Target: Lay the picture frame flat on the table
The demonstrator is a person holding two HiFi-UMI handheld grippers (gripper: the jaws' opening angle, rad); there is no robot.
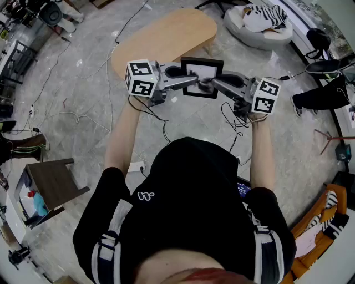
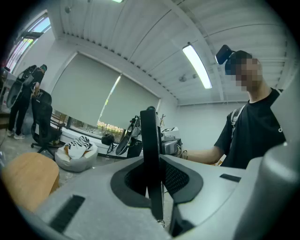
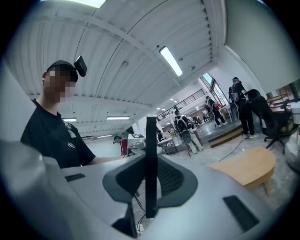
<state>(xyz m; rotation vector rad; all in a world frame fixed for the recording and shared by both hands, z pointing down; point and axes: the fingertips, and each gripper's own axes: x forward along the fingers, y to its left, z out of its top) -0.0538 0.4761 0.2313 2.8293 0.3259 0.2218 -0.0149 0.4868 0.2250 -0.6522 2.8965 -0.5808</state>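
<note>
Containers: white round beanbag (image 1: 259, 32) far right of the table (image 1: 166, 39), striped cloth (image 1: 267, 15) piled on top of it. The dark side cabinet (image 1: 54, 186) at left has a blue item (image 1: 39, 206) in its open lower shelf, can't ID it. The picture frame (image 1: 201, 72) is not on the table. It's up in the air at the table's near edge, glass side facing the head camera, carried between both grippers. Left gripper (image 1: 193, 82) is pinching the frame's left edge, and the frame (image 2: 151, 154) stands edge-on between its pads. Right gripper (image 1: 207, 84) is clamped on the opposite edge, with the same edge-on bar (image 3: 150, 159) in its pads. Both bare forearms are stretched forward and roughly parallel, grippers angled inward toward each other, marker cubes (image 1: 140, 77) outboard.
</note>
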